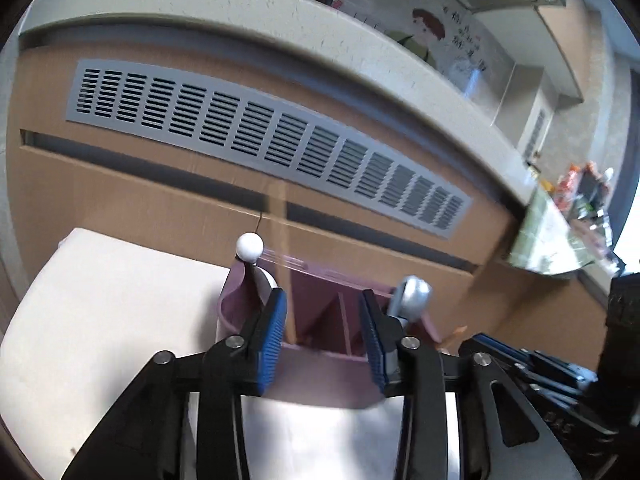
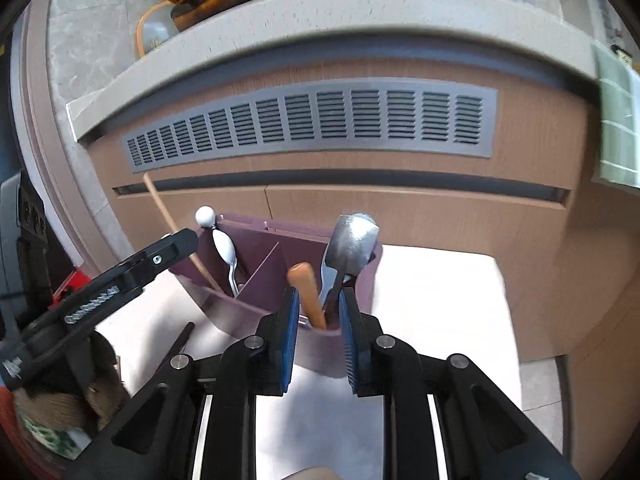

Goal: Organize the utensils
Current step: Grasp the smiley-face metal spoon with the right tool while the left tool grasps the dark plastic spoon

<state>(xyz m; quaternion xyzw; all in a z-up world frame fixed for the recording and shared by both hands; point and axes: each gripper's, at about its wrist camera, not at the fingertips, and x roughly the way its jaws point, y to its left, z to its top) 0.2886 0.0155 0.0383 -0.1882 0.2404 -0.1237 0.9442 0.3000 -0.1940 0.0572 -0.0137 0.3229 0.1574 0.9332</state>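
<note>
A mauve utensil holder [image 2: 256, 248] with dividers stands on a white table [image 2: 432, 304]. It holds a white ball-topped spoon [image 2: 224, 246], a wooden chopstick [image 2: 168, 220], a wooden-handled utensil [image 2: 308, 292] and a large metal spoon [image 2: 352, 240]. My right gripper [image 2: 319, 336] is open, its blue pads either side of the wooden handle and the holder's near corner. My left gripper [image 1: 324, 336] is open around the holder [image 1: 320, 320], with the chopstick [image 1: 286, 276] between its fingers. The ball-topped spoon [image 1: 250, 246] and metal spoon [image 1: 414, 296] flank it.
A wooden cabinet front with a grey vent grille [image 2: 320, 120] rises right behind the table, under a pale counter edge [image 2: 304, 8]. The left gripper's arm [image 2: 120, 276] shows at the left of the right wrist view. A tissue box [image 2: 56, 428] sits lower left.
</note>
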